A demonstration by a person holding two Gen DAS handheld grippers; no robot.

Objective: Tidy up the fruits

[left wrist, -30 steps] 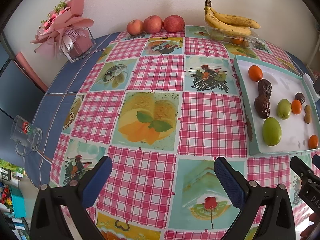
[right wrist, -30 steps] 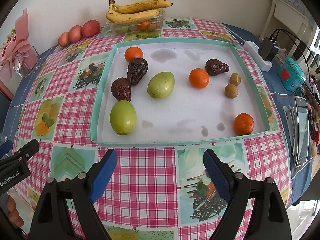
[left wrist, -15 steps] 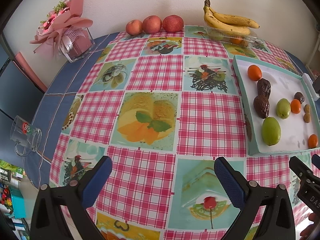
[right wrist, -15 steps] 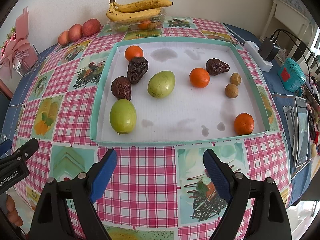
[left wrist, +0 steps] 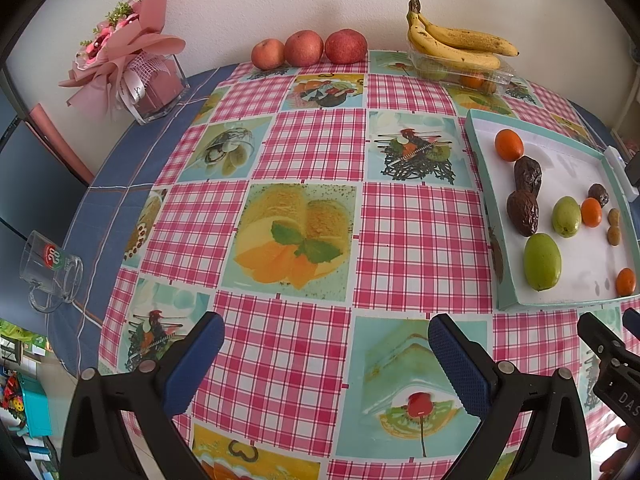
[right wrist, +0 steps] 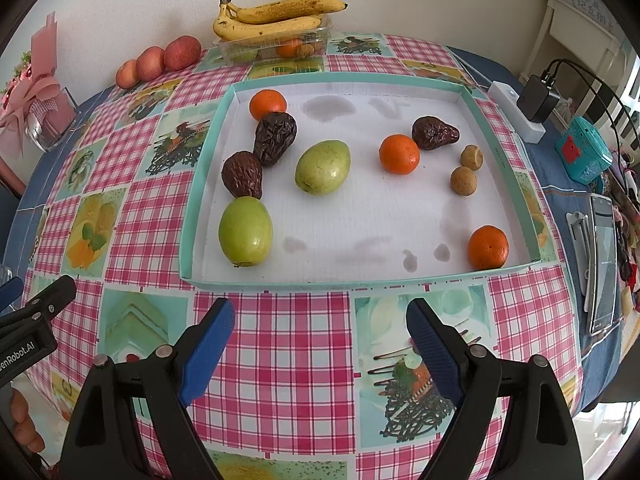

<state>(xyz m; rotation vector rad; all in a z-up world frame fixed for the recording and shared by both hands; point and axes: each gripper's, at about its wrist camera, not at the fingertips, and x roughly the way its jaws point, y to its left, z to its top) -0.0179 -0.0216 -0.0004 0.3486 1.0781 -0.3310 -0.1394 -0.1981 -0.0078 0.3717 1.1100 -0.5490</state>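
Observation:
A teal-rimmed white tray (right wrist: pixel 208 152) (left wrist: pixel 486 184) holds loose fruit: two green fruits (right wrist: pixel 245 231) (right wrist: pixel 323 167), three oranges (right wrist: pixel 399 154) (right wrist: pixel 267 105) (right wrist: pixel 488 247), three dark wrinkled fruits (right wrist: pixel 275 137) (right wrist: pixel 242 174) (right wrist: pixel 435 133) and two small brown ones (right wrist: pixel 464 180). My right gripper (right wrist: pixel 320 338) hovers open over the cloth just in front of the tray, nothing between its blue pads. My left gripper (left wrist: pixel 326 354) stands open and empty over the chequered cloth, left of the tray. Each gripper's side shows at the other view's edge.
At the back wall lie bananas (right wrist: pixel 276 16) on a clear fruit box (right wrist: pixel 280 48) and three apples (left wrist: pixel 306 50). A pink bouquet in a glass vase (left wrist: pixel 132 64) and a glass mug (left wrist: pixel 50 272) stand left. A phone (right wrist: pixel 602 260), charger (right wrist: pixel 538 98) and teal gadget (right wrist: pixel 582 154) lie right.

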